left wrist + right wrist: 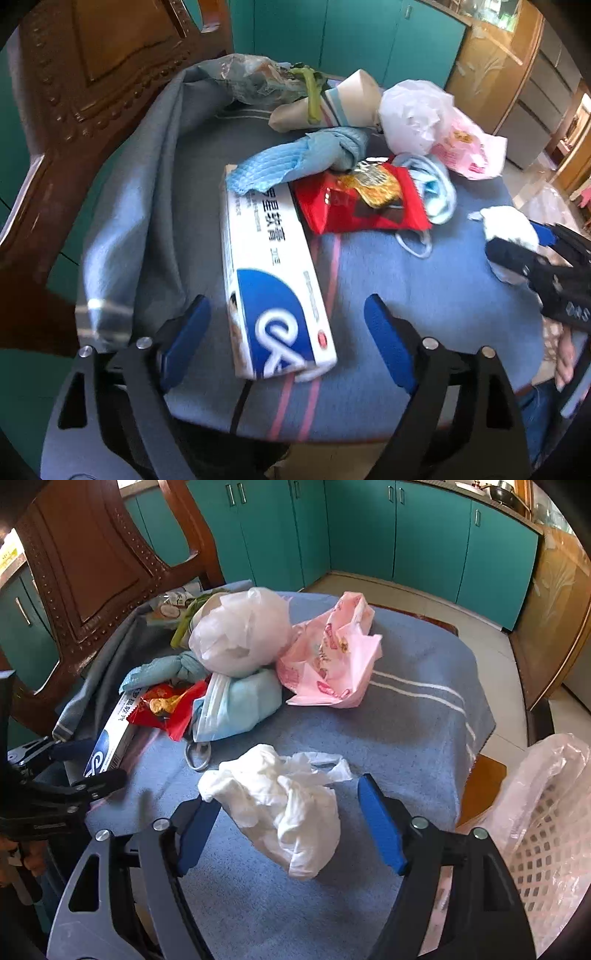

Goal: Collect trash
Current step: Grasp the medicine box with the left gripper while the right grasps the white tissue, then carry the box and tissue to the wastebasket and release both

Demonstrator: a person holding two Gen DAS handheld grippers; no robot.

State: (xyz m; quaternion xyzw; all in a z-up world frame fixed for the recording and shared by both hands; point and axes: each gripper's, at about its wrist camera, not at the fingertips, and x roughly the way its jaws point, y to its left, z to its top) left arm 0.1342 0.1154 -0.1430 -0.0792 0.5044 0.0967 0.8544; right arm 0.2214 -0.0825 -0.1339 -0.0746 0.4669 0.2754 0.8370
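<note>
A white and blue carton [269, 273] lies on the blue tablecloth [424, 295], its near end between the fingers of my open left gripper [287, 301]; neither pad touches it. My right gripper [286, 794] stands open around a crumpled white tissue [288, 812]; the left pad brushes the tissue and the right pad is apart from it. Further back lies a heap: a red snack wrapper [362, 201], a blue face mask [236, 705], a knotted blue cloth [306, 158], a white plastic bag [240, 631] and a pink bag [332, 661].
A white lattice basket lined with a plastic bag [543, 812] stands off the table's right side. A carved wooden chair [92, 74] backs the table at the left. A paper cone [343, 103] and a clear wrapper [243, 77] lie at the far edge. Teal cabinets [424, 535] stand behind.
</note>
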